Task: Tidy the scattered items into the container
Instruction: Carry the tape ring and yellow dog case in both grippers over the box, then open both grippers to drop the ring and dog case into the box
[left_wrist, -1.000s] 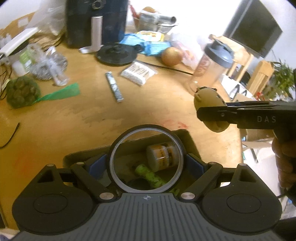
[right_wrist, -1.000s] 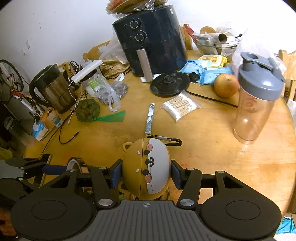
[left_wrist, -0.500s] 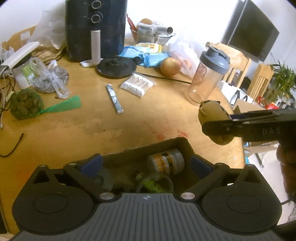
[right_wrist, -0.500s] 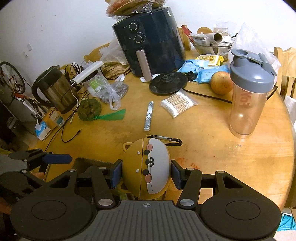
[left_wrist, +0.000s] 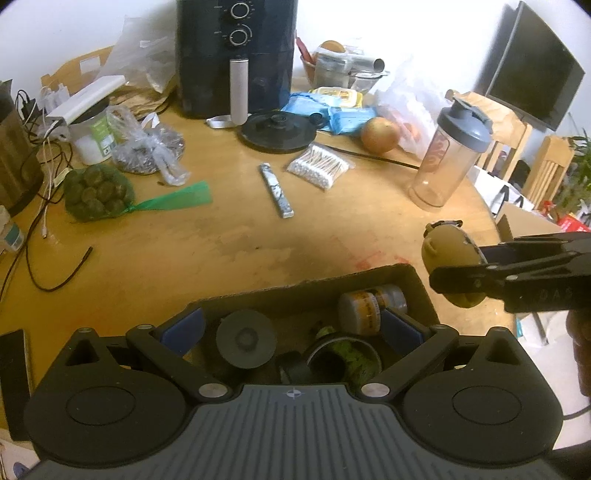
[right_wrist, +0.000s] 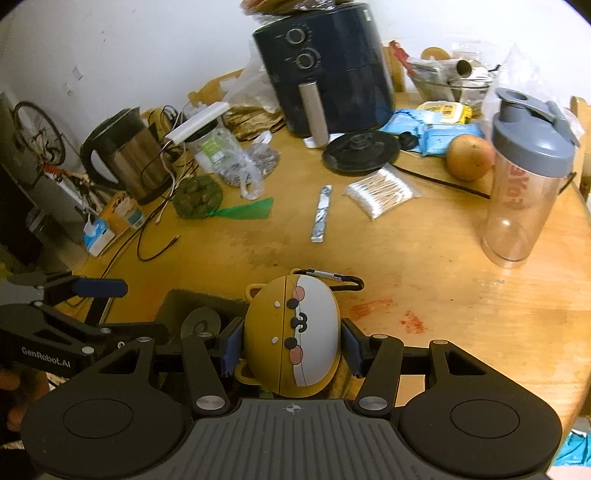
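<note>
The bear-faced case sits clamped between the right gripper pads, held just above the cardboard box's right edge; the left gripper hangs spread and empty over the box, where a small jar lies.

White lettering "GenRobot.AI" stands on the side of the left gripper, at the lower left of the right wrist view. Faint letters "DAS" show on the right gripper, lower right of the left wrist view. The red print on the shaker bottle is unreadable.
</note>
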